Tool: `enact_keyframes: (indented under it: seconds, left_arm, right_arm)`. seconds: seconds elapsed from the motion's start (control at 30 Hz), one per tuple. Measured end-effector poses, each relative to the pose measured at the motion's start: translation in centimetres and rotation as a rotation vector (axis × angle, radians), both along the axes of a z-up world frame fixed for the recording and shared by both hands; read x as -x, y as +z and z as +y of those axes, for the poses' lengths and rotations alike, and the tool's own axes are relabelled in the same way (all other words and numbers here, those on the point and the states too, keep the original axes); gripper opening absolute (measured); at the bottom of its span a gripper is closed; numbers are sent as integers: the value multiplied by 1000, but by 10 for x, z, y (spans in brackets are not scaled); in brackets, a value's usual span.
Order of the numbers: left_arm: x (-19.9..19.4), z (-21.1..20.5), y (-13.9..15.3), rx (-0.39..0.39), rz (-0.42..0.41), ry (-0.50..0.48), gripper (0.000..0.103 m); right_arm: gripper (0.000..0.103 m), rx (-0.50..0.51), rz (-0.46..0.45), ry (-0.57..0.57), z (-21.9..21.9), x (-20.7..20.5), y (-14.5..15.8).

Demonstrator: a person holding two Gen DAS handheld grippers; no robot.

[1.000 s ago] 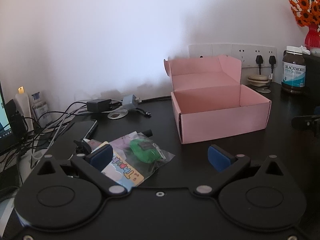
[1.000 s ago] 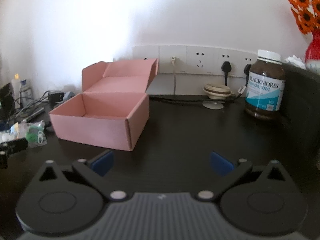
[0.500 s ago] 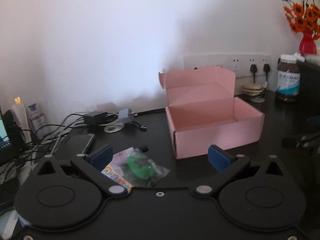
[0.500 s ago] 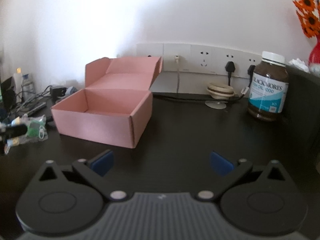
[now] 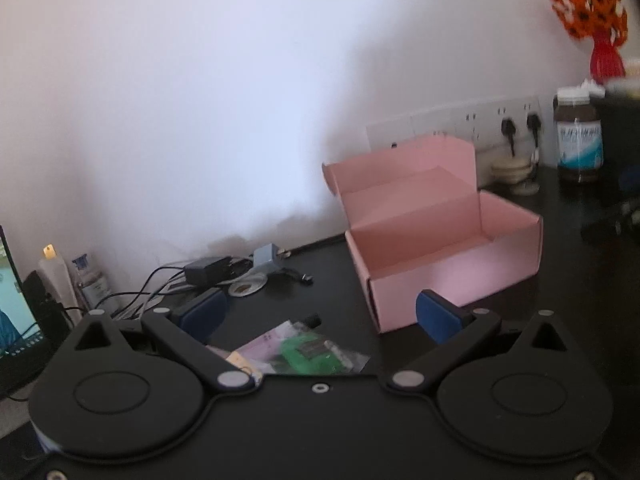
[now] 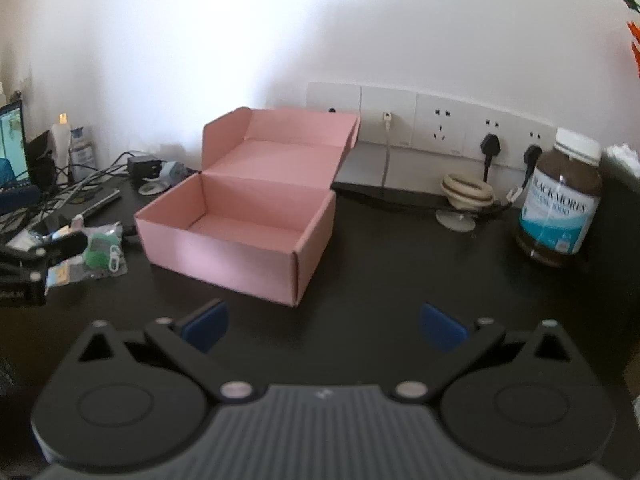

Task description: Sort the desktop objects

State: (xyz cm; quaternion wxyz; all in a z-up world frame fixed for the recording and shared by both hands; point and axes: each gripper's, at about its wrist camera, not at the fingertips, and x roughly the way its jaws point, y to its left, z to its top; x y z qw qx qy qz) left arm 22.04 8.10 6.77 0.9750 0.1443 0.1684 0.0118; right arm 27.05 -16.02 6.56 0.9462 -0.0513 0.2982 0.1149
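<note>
Currently I hold both tongs, left (image 5: 320, 316) and right (image 6: 324, 322), spread wide and empty. My clear packet (image 5: 304, 350) lies on the counter (image 6: 400, 264), left of the open pink box (image 6: 240, 240); next I must grip it.

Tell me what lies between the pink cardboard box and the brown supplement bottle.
Right wrist view: bare dark desk between pink cardboard box and brown supplement bottle; coiled cream cable behind.
</note>
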Motion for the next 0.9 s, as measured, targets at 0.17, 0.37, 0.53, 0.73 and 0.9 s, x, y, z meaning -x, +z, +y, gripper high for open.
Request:
enact_keyframes:
  seconds: [0.17,0.37,0.53,0.73,0.9]
  left_arm:
    - [-9,2,2,39,-1,-6,103]
    - [-18,7,2,100,-4,-15,103]
    - [-21,12,-6,128,15,-31,103]
    - [-17,7,-9,73,-17,-18,103]
    - [-17,11,-9,119,3,-61,103]
  right_arm:
    - [102,60,-37,13,14,-17,8]
    - [102,19,-38,-13,26,-46,8]
    - [102,-18,13,-54,29,-73,-5]
    - [102,-86,77,-98,26,-93,-19]
    - [102,-86,93,-98,31,-98,-26]
